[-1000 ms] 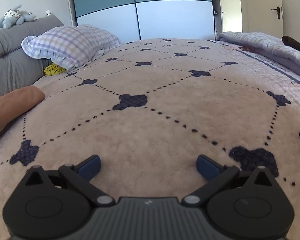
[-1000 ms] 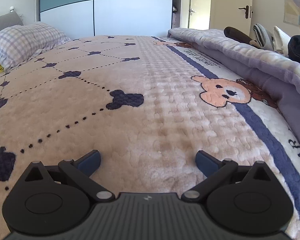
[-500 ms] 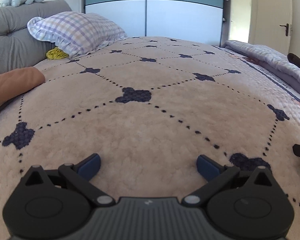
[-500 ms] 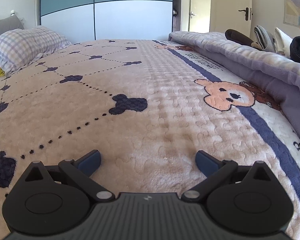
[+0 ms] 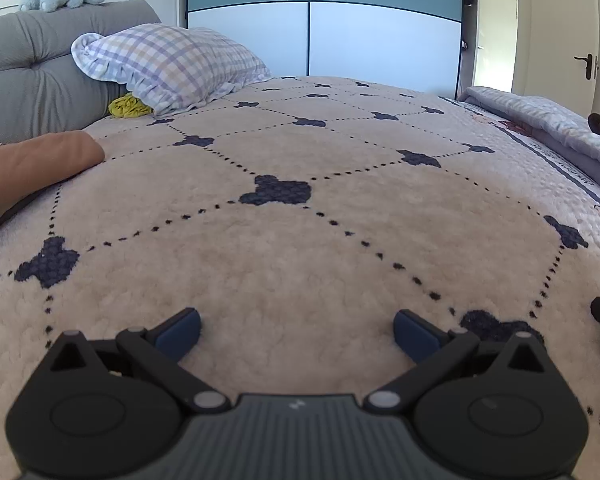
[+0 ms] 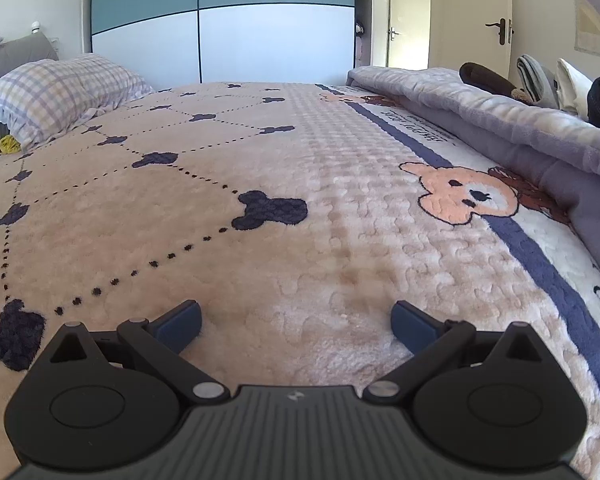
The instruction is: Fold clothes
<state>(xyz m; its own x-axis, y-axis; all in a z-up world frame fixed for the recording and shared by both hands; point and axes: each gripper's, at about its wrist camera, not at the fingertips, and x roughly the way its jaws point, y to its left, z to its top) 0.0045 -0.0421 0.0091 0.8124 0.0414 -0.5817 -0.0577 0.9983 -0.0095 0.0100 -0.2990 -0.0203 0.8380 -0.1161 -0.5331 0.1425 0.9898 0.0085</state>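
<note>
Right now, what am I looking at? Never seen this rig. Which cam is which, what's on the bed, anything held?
There is no robot arm: a person holds a two-finger gripper in each hand, each with a fisheye camera looking along its fingers. One picture shows the left gripper, the other the right gripper. Both are open and hold nothing, low over a plush blanket. Around it are a checked pillow, a folded grey quilt and an orange-brown cloth at the left edge. What that cloth is, I cannot tell.

Blanket (image 5: pixel 300 272) fluffy plush; gripper (image 5: pixel 296 330) matt plastic.
</note>
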